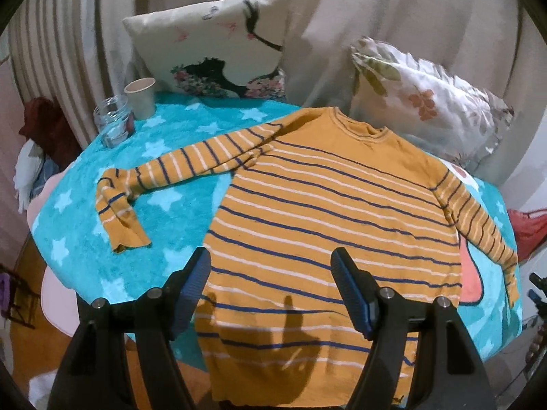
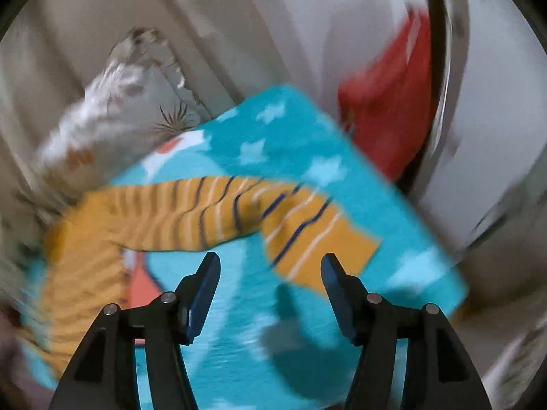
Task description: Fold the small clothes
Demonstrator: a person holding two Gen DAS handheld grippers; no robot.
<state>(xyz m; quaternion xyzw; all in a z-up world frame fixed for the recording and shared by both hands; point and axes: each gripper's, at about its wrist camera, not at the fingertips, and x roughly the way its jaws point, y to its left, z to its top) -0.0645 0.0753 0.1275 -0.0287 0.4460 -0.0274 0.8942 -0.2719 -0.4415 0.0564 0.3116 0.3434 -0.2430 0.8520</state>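
A small mustard sweater [image 1: 321, 212] with navy and white stripes lies flat on a turquoise star-print blanket [image 1: 78, 225], neck away from me. Its left sleeve [image 1: 164, 171] stretches out with the cuff bent down. Its right sleeve [image 1: 478, 225] runs to the blanket's right edge. My left gripper [image 1: 271, 266] is open and empty, hovering above the lower body of the sweater. In the blurred right wrist view, my right gripper [image 2: 270, 270] is open and empty just above the blanket [image 2: 376, 184], close to the right sleeve's cuff [image 2: 318, 239].
A glass jar [image 1: 114, 124] and a paper cup [image 1: 141, 97] stand at the blanket's far left corner. Two cushions, one with a printed figure [image 1: 218, 44] and one floral [image 1: 424, 99], lean against curtains behind. A red item [image 2: 386, 109] sits right of the blanket.
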